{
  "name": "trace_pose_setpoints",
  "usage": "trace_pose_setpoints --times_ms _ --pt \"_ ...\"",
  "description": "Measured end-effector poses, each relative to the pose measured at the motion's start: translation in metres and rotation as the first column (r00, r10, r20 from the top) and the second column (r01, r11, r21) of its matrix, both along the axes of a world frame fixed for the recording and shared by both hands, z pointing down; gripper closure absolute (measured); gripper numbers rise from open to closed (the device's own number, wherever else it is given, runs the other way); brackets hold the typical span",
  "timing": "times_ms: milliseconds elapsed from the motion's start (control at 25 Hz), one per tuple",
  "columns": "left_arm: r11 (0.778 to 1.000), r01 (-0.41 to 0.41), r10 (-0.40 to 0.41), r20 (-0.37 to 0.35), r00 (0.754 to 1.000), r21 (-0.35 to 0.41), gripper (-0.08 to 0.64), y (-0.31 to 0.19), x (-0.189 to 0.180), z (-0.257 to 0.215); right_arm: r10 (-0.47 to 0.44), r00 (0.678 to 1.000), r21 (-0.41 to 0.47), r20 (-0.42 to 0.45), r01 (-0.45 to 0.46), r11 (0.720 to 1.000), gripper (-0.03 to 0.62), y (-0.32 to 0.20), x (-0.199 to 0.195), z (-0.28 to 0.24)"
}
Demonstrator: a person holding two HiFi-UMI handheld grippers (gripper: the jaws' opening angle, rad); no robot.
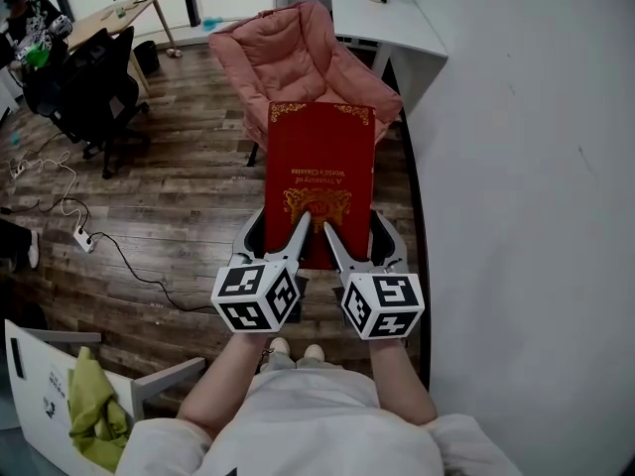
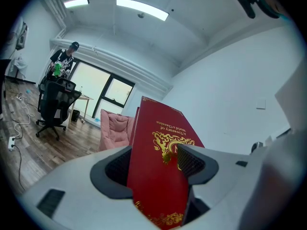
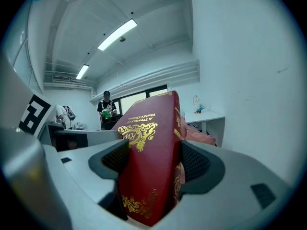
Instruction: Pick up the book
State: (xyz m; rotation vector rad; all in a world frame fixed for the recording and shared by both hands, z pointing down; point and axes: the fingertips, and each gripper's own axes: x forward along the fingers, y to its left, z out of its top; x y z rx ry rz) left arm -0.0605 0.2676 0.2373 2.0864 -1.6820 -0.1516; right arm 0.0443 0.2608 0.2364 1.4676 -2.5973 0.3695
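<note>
left gripper (image 1: 276,241) | right gripper (image 1: 362,246) | fingers of each clamped on near edge of book (image 1: 319,157)

Wood floor (image 1: 189,191) bears a pink chair (image 1: 288,56) and power strip (image 1: 84,238).

My left gripper (image 1: 276,236) and right gripper (image 1: 362,241) hide the near edge of the book (image 1: 319,157); its gold title is probably too small to read whole.
</note>
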Motion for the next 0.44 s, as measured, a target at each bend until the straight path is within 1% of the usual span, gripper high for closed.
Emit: trace_pose_setpoints --times_ms 160,440 --pt "1.000 0.002 -0.002 0.016 1.000 0.005 0.279 0.0033 -0.0010 -0.0013 -0.001 1.000 -0.006 0.018 0.001 1.000 0.257 0.0031 -0.0006 0.0009" --pt "1.000 0.004 -0.004 0.020 1.000 0.010 0.279 0.0066 -0.0035 -0.0027 -0.001 1.000 0.003 0.020 0.001 1.000 0.257 0.0064 -0.0034 -0.0003"
